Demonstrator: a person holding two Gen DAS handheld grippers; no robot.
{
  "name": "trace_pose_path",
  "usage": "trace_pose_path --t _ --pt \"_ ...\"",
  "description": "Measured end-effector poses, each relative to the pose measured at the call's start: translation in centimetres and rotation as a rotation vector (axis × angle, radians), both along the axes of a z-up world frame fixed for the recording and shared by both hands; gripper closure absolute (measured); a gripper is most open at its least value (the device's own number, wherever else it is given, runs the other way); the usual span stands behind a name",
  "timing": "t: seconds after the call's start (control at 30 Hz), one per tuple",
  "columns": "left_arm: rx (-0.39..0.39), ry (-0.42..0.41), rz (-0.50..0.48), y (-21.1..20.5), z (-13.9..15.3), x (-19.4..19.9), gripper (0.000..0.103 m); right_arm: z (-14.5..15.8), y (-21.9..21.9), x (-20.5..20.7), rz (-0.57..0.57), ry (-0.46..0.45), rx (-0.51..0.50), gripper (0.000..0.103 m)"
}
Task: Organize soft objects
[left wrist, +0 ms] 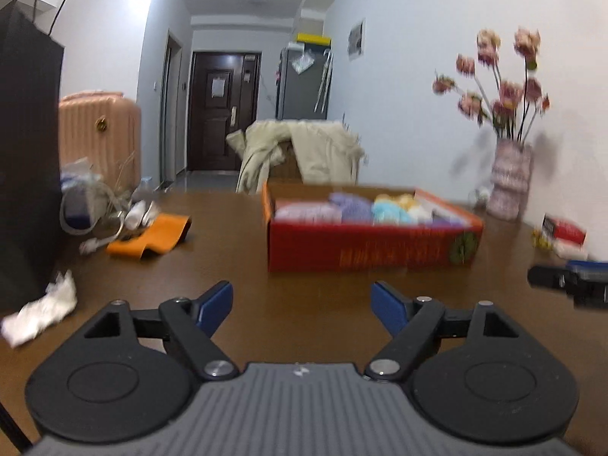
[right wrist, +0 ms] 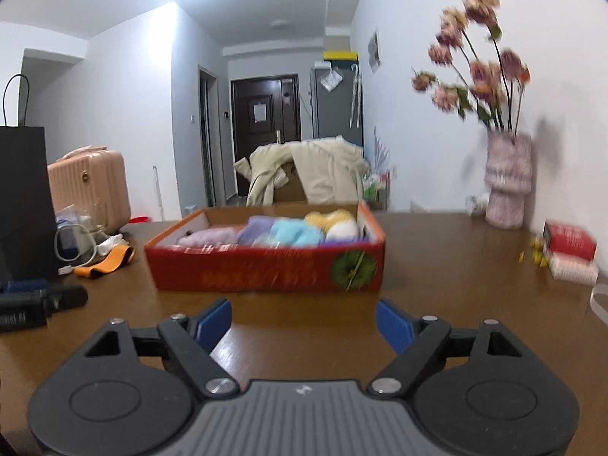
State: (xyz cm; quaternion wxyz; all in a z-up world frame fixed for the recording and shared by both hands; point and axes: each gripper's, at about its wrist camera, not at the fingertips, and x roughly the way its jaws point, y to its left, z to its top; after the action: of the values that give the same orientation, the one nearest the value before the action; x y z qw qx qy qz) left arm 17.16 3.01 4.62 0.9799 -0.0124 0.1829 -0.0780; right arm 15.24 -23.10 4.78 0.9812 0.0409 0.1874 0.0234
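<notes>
Tool jaws on both sides stand spread and empty, facing the red cardboard box [right wrist: 266, 266] of soft things on the table [right wrist: 437, 285].
Largest first: box walls look stiff but light; the pastel plush items [right wrist: 292, 232] inside likely squash and weigh little, so pinch mid-bulk. Left tool [left wrist: 302, 306], right tool [right wrist: 304, 321]. Vase of flowers [right wrist: 507, 178], orange strap [left wrist: 152, 235], crumpled tissue [left wrist: 41, 311] sit well aside.

No text can be read with any certainty. The red cardboard box [right wrist: 266, 269] carries a row of yellow print along its front wall, left of its round green emblem [right wrist: 353, 268], but blur smears it past reading. To the left of the box, the left hand-held gripper [right wrist: 38, 304] bears pale lettering on its side, too blurred to make out.
</notes>
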Motion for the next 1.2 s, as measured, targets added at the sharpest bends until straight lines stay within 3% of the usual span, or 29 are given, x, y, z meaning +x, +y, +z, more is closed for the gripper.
trace_pose_path --t 0.07,0.2,0.27,0.47,0.73,0.9,1.1,1.2 --pt "0.007 0.005 -0.001 -0.4 -0.6 -1.5 0.021 -0.6 0.1 -0.8 -0.021 0.001 0.060 0.020" --pt "-0.036 -0.003 0.005 -1.3 -1.0 -3.8 0.021 -0.6 0.7 -1.8 -0.018 -0.077 -0.036 0.020" --pt "-0.049 -0.018 0.022 -1.9 -1.1 -4.3 0.021 -0.7 0.2 -2.3 -0.010 -0.101 -0.025 0.020" --pt "-0.068 -0.070 0.052 -5.3 -1.3 -5.5 0.020 -2.3 -2.2 -3.6 0.063 -0.077 -0.025 0.020" --pt "0.054 -0.030 0.011 -9.1 -2.4 -8.5 0.016 -3.3 -5.9 -7.0 0.072 -0.035 0.028 0.020" --pt "0.053 -0.098 0.016 -8.3 -2.8 -11.2 0.001 -3.9 -6.2 -9.0 0.051 -0.034 0.022 0.020" --pt "0.033 -0.135 0.024 -7.0 -2.2 -11.6 0.000 -3.8 -4.9 -9.3 0.058 -0.053 0.007 0.019" --pt "0.035 -0.138 0.026 -6.6 -2.3 -11.6 0.000 -3.6 -4.3 -9.0 0.054 -0.058 0.003 0.012"
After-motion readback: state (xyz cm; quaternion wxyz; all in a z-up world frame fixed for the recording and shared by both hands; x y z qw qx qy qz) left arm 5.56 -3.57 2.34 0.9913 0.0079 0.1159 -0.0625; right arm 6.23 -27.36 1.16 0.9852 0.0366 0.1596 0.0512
